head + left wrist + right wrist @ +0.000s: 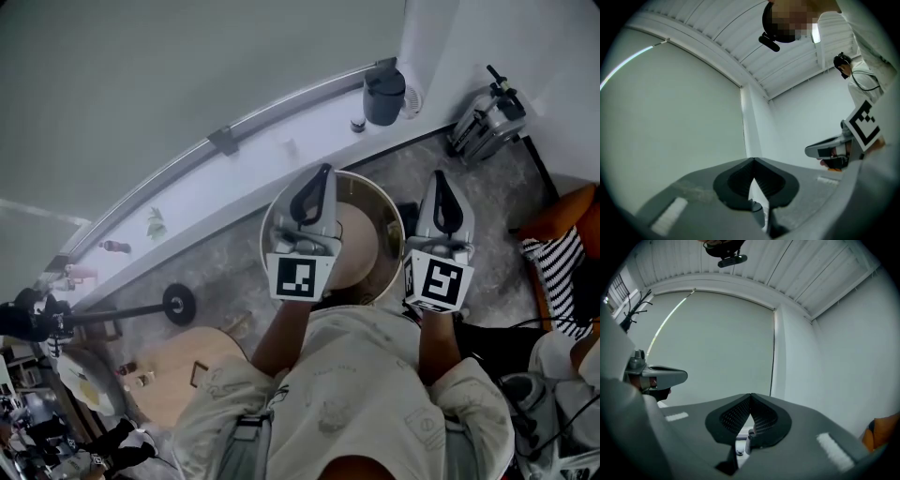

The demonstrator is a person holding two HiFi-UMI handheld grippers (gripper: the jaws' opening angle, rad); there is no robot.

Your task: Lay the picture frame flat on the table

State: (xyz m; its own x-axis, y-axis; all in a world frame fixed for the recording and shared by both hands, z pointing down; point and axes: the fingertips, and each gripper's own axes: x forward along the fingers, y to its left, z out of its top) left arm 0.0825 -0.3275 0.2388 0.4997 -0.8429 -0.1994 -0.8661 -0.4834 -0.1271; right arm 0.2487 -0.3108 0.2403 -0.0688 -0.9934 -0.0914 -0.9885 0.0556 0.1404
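No picture frame is clearly visible in any view. In the head view both grippers are held side by side in front of the person's chest, over a round light table (380, 208). My left gripper (323, 174) has its jaws together with nothing between them; its own view (753, 160) looks up at the wall and ceiling. My right gripper (438, 178) is also shut and empty, and its view (751, 395) shows only wall and ceiling. Each gripper shows at the edge of the other's view: the right gripper (833, 150) and the left gripper (657, 376).
A dark grey bin (384, 94) stands by the window ledge, with a folded metal trolley (486, 122) to its right. An orange cushion (574, 212) and striped cloth (553, 267) lie at the right. At lower left are a wooden round table (169, 380) and a barbell (176, 303).
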